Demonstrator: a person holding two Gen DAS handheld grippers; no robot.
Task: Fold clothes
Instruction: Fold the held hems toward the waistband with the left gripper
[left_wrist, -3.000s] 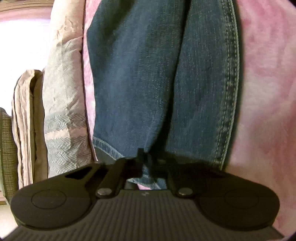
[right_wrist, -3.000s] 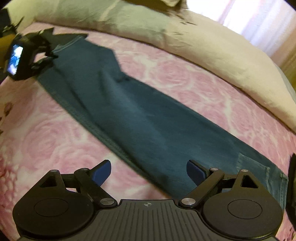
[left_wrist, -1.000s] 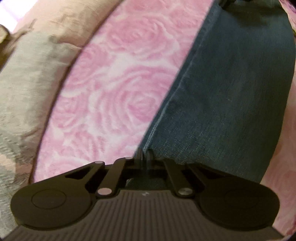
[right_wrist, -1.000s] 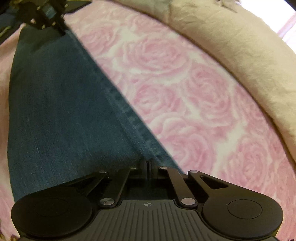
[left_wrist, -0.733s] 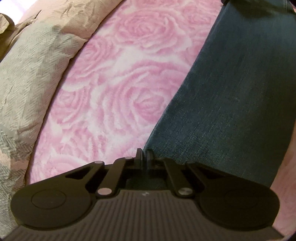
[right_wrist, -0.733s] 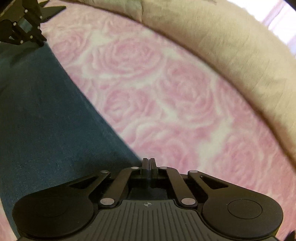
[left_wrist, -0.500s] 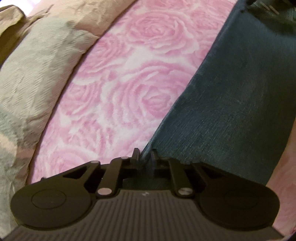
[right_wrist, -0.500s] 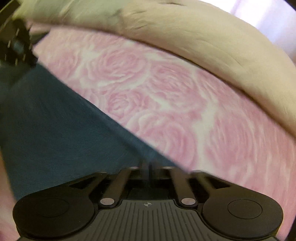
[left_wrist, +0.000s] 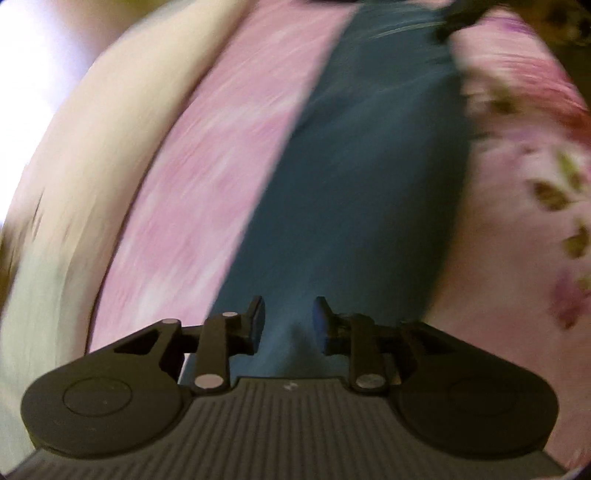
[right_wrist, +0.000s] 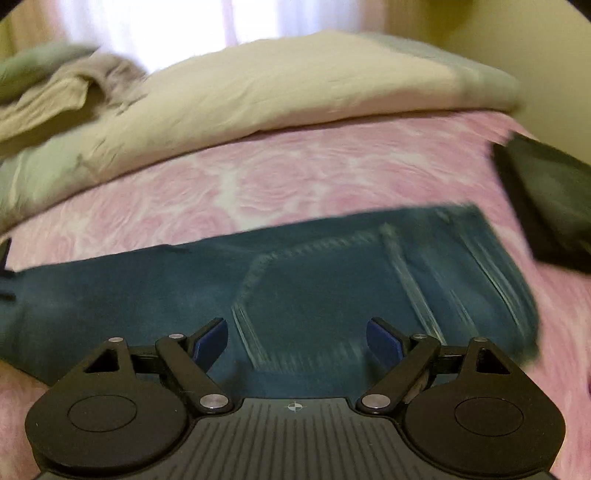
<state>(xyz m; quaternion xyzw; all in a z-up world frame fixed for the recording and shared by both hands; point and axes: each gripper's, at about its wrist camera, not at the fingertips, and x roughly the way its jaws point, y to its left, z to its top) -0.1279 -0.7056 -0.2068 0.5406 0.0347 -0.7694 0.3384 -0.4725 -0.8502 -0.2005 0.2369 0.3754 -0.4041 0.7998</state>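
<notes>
Both hand-held grippers, left (left_wrist: 287, 320) and right (right_wrist: 297, 341), jaws just opening and empty, hover over the jeans (right_wrist: 314, 291) on the bed (right_wrist: 295, 177); next comes regrasping the waist end at 3 o'clock.

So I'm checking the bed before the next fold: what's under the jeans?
The jeans lie flat on the pink rose-print bedspread; whatever is beneath the denim itself is covered.
</notes>
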